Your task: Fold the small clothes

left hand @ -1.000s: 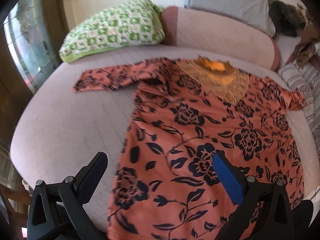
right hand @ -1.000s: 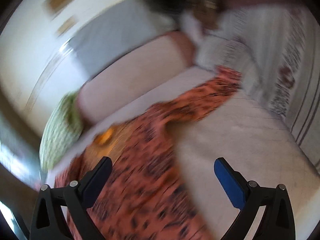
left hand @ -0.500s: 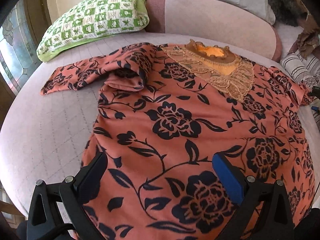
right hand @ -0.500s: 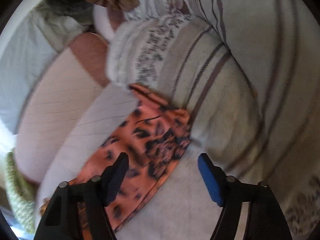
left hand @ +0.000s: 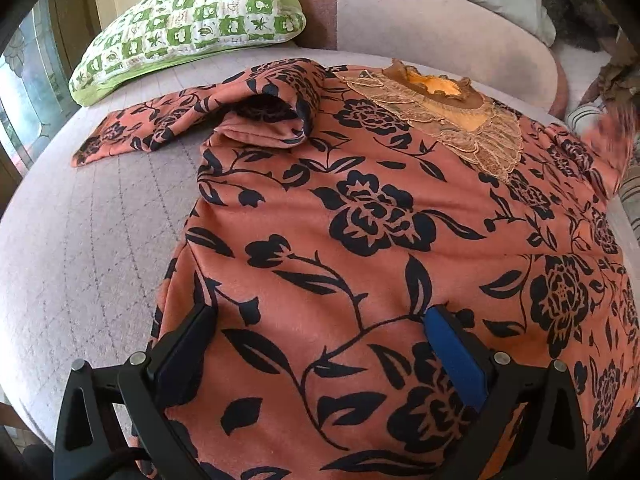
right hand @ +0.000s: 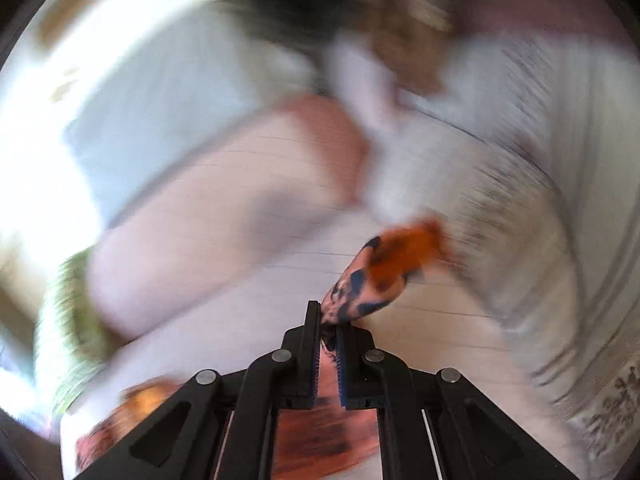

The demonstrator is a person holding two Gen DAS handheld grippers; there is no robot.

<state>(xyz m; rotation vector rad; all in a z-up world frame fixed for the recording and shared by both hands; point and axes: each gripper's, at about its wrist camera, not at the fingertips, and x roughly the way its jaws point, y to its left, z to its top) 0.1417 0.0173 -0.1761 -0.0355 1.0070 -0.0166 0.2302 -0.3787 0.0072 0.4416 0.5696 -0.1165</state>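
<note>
Right claw (right hand: 329,330) pinches the blouse's sleeve (right hand: 372,280), lifted off the bed (right hand: 248,280). Left claw (left hand: 316,322) gapes wide over the blouse (left hand: 360,240), near its hem.

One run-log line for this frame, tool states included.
task: fold small clothes | left tool: open above floral top | right tool: shut on sleeve, lifted | far sleeve: flat, unfolded
</note>
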